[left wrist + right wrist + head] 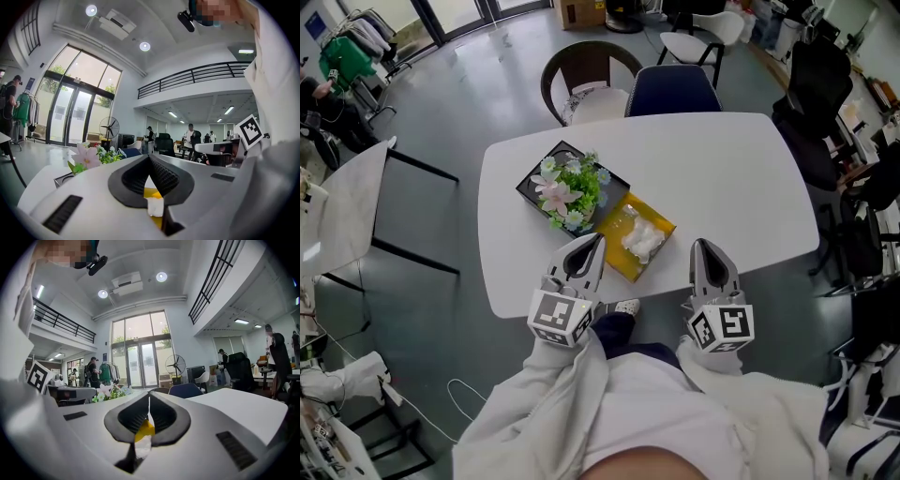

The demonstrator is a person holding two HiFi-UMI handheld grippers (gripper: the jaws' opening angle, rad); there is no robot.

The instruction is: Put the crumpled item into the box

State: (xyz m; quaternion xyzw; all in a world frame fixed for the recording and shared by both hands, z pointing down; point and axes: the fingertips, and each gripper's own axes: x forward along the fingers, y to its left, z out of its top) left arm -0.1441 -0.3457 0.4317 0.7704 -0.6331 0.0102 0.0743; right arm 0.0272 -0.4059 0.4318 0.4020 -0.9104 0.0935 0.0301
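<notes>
The white counter [722,178] has rounded corners and much bare surface on its right half and along its far edge. The yellow box [614,247] sits near the front edge, turned at an angle, and the crumpled item [642,239], white, lies inside it. One corner of the box touches or nearly touches the black tray [528,187] that carries flowers [572,192].

The left gripper [597,240] has its jaws clenched with nothing between them, and its tip is just beside the near left side of the box. The right gripper [702,245] is also closed and empty. It is over the front edge, to the right of the box and apart from it, with free counter in front of it.

A blue chair [673,92] and a brown chair [581,66] stand against the far edge.

Only the head view shows the item lying in the box. The two gripper views show just a bit of yellow and white through the slit under the closed tips, but they show the room beyond: tall glass doors [140,357], a standing fan [176,365] and people in the distance.
</notes>
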